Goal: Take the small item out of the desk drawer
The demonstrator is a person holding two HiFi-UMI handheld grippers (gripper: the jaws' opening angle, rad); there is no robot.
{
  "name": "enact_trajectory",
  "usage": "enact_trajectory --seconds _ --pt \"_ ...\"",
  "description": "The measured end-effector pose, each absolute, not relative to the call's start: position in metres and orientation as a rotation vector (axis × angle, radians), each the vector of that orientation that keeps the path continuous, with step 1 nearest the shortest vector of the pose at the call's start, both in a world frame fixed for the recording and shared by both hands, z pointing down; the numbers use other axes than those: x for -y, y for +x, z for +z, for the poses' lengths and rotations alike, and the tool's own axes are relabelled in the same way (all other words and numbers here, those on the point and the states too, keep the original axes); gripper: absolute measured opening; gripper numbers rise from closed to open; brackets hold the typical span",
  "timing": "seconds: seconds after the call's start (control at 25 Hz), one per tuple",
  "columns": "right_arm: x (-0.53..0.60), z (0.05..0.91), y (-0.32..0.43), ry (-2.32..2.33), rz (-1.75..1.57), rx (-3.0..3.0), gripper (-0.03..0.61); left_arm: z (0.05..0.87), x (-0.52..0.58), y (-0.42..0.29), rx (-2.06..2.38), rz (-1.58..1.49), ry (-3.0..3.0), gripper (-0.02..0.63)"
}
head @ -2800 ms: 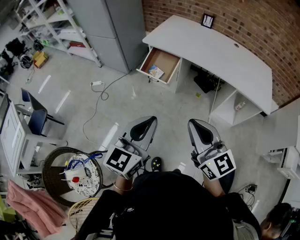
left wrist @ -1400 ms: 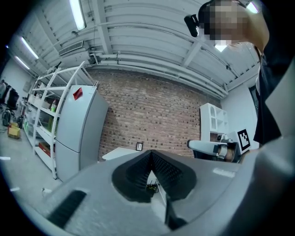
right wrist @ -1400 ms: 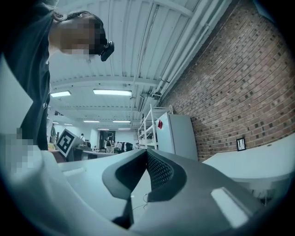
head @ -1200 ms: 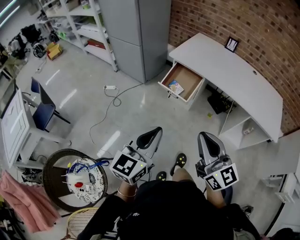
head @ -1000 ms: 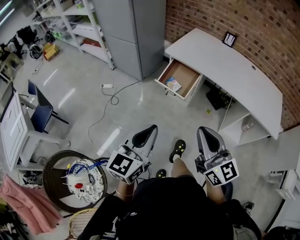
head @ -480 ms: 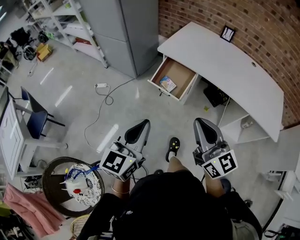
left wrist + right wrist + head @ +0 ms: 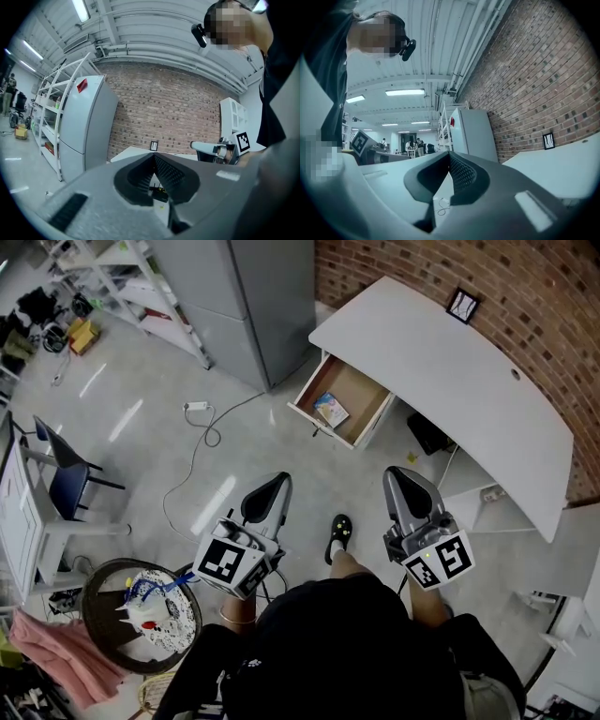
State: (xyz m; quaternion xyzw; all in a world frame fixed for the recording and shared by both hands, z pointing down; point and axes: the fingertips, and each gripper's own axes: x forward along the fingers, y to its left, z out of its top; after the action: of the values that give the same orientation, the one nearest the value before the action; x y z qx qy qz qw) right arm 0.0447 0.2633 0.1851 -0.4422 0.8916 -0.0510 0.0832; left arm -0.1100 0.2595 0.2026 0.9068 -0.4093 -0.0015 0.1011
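A white curved desk (image 7: 450,362) stands against the brick wall, its wooden drawer (image 7: 361,420) pulled open. A small item with a colourful cover (image 7: 331,410) lies in the drawer near its front left. My left gripper (image 7: 273,486) and right gripper (image 7: 399,482) are held level in front of me, both shut and empty, well short of the drawer. In the left gripper view the shut gripper (image 7: 153,159) points at the desk (image 7: 133,152). The right gripper view shows the shut gripper (image 7: 449,157) with the desk top (image 7: 553,171) at right.
A grey cabinet (image 7: 244,296) stands left of the desk, with shelving (image 7: 112,277) beyond it. A white cable (image 7: 202,442) trails over the floor. A blue chair (image 7: 61,460) and a round basket (image 7: 136,615) sit at left. A picture frame (image 7: 463,306) rests on the desk.
I have walked closer to the desk; the drawer sits nearer in the head view. Both grippers came forward with me and stayed shut.
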Motion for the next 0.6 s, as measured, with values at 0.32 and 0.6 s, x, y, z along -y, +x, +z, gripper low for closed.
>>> enact_trajectory --seconds 0.32,0.6 --pt "-0.217 0.189 0.061 -1.277 -0.188 -2.672 0.011 0.199 -0.217 -0.095 1.253 0.027 2.659 -0.002" --pt "-0.190 0.190 0.081 -1.273 -0.204 -2.661 0.011 0.198 -0.192 -0.074 1.252 0.064 2.669 -0.002"
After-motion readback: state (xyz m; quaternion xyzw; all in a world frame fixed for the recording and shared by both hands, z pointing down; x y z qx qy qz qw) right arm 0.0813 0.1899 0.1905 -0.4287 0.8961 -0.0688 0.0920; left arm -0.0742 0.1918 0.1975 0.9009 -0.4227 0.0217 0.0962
